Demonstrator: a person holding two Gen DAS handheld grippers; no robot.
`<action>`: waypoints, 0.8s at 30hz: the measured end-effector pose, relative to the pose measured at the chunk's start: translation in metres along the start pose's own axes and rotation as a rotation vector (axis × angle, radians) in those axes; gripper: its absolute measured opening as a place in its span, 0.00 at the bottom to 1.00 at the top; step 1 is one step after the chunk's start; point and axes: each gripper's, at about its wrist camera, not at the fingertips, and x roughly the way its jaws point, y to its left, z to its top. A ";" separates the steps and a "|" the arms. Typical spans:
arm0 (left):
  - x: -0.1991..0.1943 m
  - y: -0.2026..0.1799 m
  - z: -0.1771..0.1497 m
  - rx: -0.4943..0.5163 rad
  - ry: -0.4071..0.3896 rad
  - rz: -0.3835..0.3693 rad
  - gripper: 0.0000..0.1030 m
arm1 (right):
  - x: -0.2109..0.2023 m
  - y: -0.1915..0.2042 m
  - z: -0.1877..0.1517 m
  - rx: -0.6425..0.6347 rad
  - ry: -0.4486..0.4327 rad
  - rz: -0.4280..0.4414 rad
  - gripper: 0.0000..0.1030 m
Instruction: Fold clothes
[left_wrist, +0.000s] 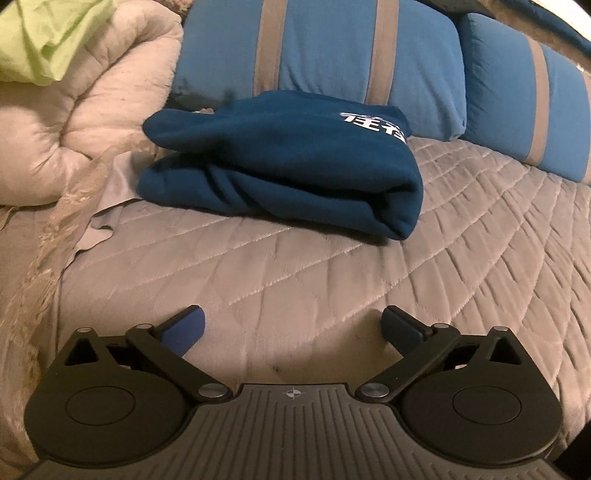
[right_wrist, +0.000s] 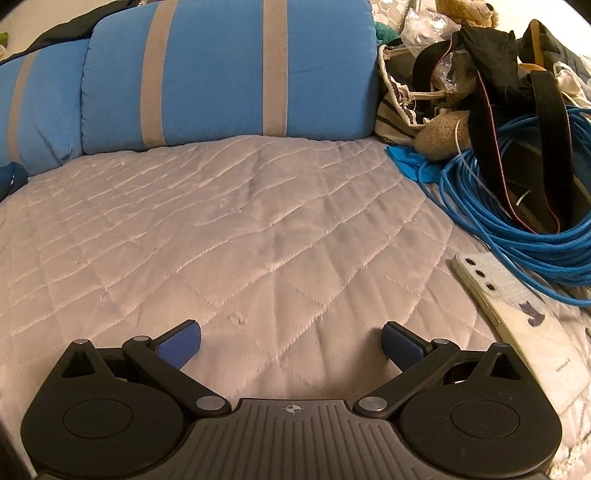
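A dark blue garment with white lettering lies folded in a thick bundle on the grey quilted bed cover, in front of the blue pillows. My left gripper is open and empty, low over the cover, a short way in front of the bundle. My right gripper is open and empty over bare quilt. Only a sliver of the blue garment shows at the left edge of the right wrist view.
Two blue pillows with grey stripes line the back. A beige comforter and green cloth are at the left. At the right lie a blue cable coil, bags and straps, and a phone.
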 end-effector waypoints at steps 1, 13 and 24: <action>0.003 0.001 0.003 0.002 0.005 -0.007 1.00 | 0.002 0.000 0.002 0.004 0.000 0.003 1.00; 0.035 0.003 0.026 0.035 0.024 -0.045 1.00 | 0.041 -0.004 0.037 0.073 0.000 -0.020 1.00; 0.070 0.002 0.044 0.073 -0.025 -0.064 1.00 | 0.080 -0.022 0.055 0.088 0.013 -0.092 1.00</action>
